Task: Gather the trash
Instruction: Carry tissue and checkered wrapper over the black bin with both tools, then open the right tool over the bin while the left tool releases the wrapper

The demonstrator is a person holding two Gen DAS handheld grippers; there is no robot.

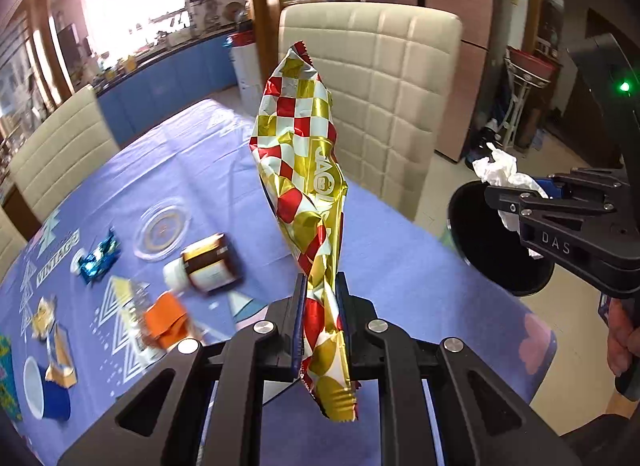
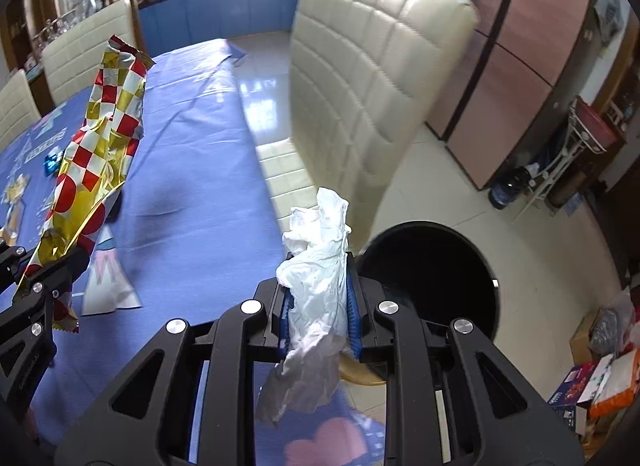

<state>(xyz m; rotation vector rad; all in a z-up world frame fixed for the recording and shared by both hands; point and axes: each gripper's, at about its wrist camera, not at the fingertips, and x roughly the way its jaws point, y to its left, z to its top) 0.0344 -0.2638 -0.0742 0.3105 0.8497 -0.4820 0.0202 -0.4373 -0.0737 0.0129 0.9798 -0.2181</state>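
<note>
The checkered snack wrapper is pinched near its lower end between the pressed-together jaws of the left gripper; its long axis runs almost straight away from the jaws, the crimped top edge pointing up and far, toward the cream chair, with a short tail hanging below the grip; held low like this, the light foil stands clear of the surface and should drop freely once let go. The crumpled white tissue is squeezed at its middle by the right gripper, jaws closed on it; it too stands lengthwise out of the jaws, a loose end trailing beneath. Just beyond and right of the tissue gapes the black bin on the floor, near the edge of the blue surface; both loads seem bound for it, the right one nearer. Far left on the surface lie a brown bottle, a blue toy car and an orange packet, well apart from both grippers.
</note>
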